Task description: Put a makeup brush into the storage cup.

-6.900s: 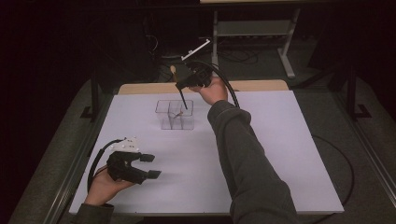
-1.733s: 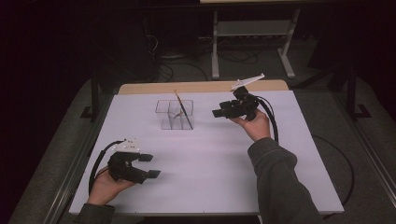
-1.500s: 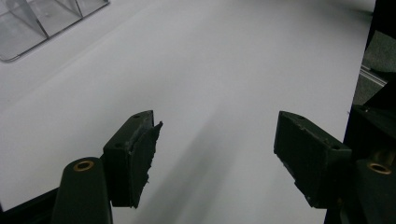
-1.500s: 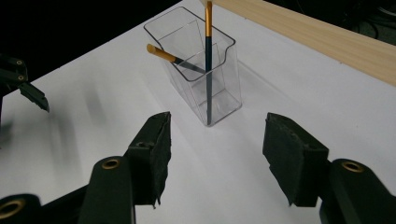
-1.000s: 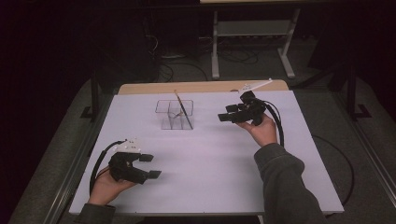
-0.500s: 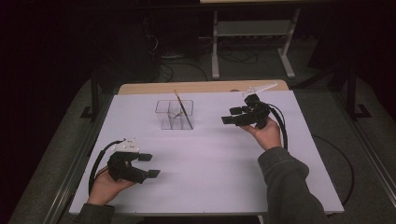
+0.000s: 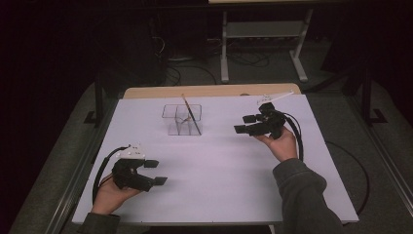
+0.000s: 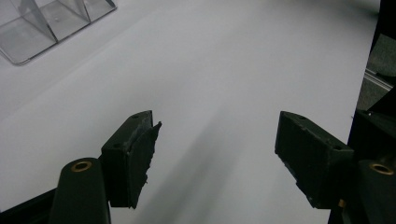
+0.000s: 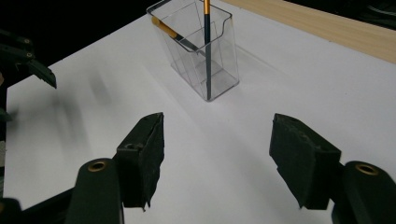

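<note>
A clear plastic compartment holder point(image 7: 184, 121) stands at the back middle of the white table point(image 7: 219, 185). A thin dark pencil with a gold end point(image 7: 191, 113) leans upright in it. In the right gripper view the holder point(image 9: 223, 70) has the pencil point(image 9: 207, 56) and a second gold-handled stick point(image 9: 167, 29) inside. My right gripper point(image 7: 240, 124) hovers to the right of the holder, pointing at it. Its jaws have just been opening and stand open with nothing between them point(image 9: 217, 140). My left gripper point(image 7: 159, 172) rests at the front left, open and empty point(image 8: 217, 135).
A wooden strip point(image 7: 209, 91) runs along the table's far edge. Behind it are a metal stand point(image 7: 263, 34) and cables on the dark floor. A corner of the holder point(image 8: 42, 23) lies far ahead of the left jaws. The left gripper point(image 9: 28, 60) is at the upper left of the right gripper view.
The right gripper left the holder, where it was in the earliest frame, and came away to the right. Over the last second it drifted slightly right and its jaws spread. The left hand stayed still.
</note>
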The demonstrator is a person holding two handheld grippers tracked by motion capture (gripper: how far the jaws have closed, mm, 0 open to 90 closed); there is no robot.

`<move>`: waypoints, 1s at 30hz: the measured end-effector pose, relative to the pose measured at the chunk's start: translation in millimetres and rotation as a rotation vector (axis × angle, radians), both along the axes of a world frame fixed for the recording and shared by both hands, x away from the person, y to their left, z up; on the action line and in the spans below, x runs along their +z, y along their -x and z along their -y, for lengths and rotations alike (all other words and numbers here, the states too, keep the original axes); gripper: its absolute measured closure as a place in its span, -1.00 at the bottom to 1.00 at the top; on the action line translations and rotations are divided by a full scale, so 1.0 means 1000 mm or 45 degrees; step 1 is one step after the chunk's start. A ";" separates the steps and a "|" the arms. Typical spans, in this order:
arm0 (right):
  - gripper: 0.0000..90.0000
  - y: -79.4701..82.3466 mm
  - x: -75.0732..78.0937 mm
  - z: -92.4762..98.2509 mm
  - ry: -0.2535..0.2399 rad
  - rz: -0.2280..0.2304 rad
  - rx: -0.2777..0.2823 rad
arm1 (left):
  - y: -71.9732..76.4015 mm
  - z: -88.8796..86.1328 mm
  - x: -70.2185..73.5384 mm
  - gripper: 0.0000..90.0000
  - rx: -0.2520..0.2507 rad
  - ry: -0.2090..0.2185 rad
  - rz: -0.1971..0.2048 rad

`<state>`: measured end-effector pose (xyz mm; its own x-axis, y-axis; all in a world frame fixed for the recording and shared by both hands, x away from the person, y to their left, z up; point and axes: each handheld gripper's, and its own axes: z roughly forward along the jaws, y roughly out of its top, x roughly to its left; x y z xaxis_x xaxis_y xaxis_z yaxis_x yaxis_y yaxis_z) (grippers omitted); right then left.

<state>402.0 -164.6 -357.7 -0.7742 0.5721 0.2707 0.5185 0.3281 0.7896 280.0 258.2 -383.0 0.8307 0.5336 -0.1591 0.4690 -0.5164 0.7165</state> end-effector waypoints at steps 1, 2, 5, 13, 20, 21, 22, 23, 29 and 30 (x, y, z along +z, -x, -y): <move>-0.23 0.002 0.000 0.001 0.004 -0.004 -0.002 | 0.000 0.000 0.000 -0.38 -0.002 -0.002 0.002; -0.23 0.002 -0.001 0.002 0.005 -0.004 0.004 | 0.000 0.000 0.000 -0.38 0.000 -0.001 0.003; -0.23 0.006 -0.003 0.005 -0.002 -0.009 -0.003 | 0.001 0.001 0.001 -0.38 0.006 -0.002 0.009; -0.24 0.011 -0.009 0.015 -0.005 -0.015 -0.015 | 0.000 0.000 0.001 -0.39 0.025 -0.001 0.026; -0.24 0.018 -0.013 0.019 -0.009 -0.011 -0.016 | 0.000 0.001 0.001 -0.40 0.046 -0.006 0.042; -0.24 0.019 -0.014 0.020 -0.012 -0.004 -0.020 | 0.000 0.001 0.001 -0.40 0.044 -0.012 0.047; -0.24 0.020 -0.014 0.021 -0.014 -0.004 -0.018 | 0.000 0.000 0.002 -0.40 0.042 -0.018 0.053; -0.24 0.021 -0.014 0.022 -0.013 -0.013 -0.020 | 0.000 0.000 0.002 -0.40 0.043 -0.020 0.056; -0.25 0.029 -0.013 0.027 -0.023 0.015 -0.023 | 0.001 0.000 0.002 -0.41 0.063 -0.018 0.064; -0.25 0.029 -0.013 0.027 -0.023 0.015 -0.023 | 0.001 0.000 0.002 -0.41 0.063 -0.018 0.064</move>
<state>373.0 -192.0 -371.0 -0.7670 0.5809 0.2724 0.5150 0.3042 0.8014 279.3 258.3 -380.8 0.8098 0.5763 -0.1100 0.4580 -0.5038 0.7324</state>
